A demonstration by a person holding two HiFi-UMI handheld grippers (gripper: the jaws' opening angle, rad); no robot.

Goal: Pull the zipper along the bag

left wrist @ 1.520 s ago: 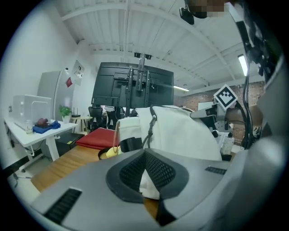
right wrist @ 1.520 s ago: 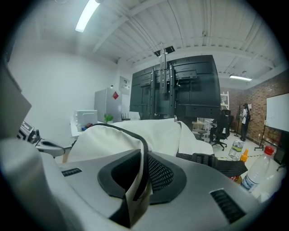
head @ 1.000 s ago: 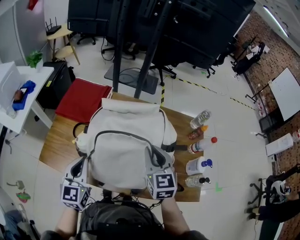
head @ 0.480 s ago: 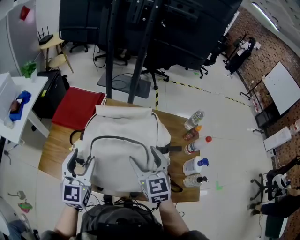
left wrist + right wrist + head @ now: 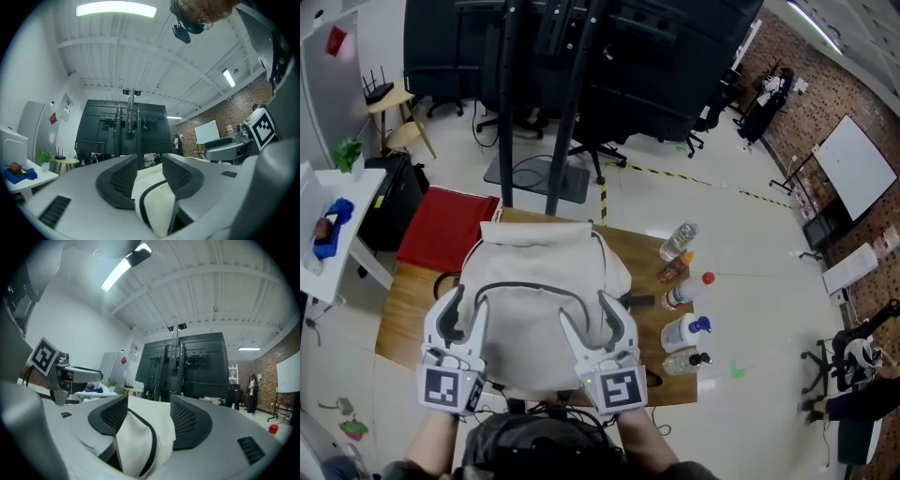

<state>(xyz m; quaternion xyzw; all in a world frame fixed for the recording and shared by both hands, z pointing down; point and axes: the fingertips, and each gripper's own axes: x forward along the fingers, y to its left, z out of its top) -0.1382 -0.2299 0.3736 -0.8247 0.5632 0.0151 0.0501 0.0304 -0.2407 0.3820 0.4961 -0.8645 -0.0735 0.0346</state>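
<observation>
A white backpack (image 5: 539, 314) lies flat on the wooden table (image 5: 398, 323), and a dark zipper (image 5: 530, 285) arcs across its top. My left gripper (image 5: 461, 307) hovers over the bag's near left side. My right gripper (image 5: 587, 311) hovers over its near right side. Both are open, and their jaws have just been closing a little. In the left gripper view the left gripper (image 5: 150, 165) frames the bag (image 5: 159, 206). In the right gripper view the right gripper (image 5: 149, 409) frames the bag (image 5: 133, 437) and its zipper (image 5: 153, 439). Neither gripper's pads press the fabric.
Several bottles (image 5: 679, 241) stand in a row along the table's right side, down to a pump bottle (image 5: 686, 361). A red mat (image 5: 442, 228) lies on the floor past the table's far left. A black stand (image 5: 553, 103) rises behind the table. A white side table (image 5: 333, 225) stands at the left.
A second ago both grippers were shut low at the bag's near corners. They have since opened wide, let go and risen above the bag.
</observation>
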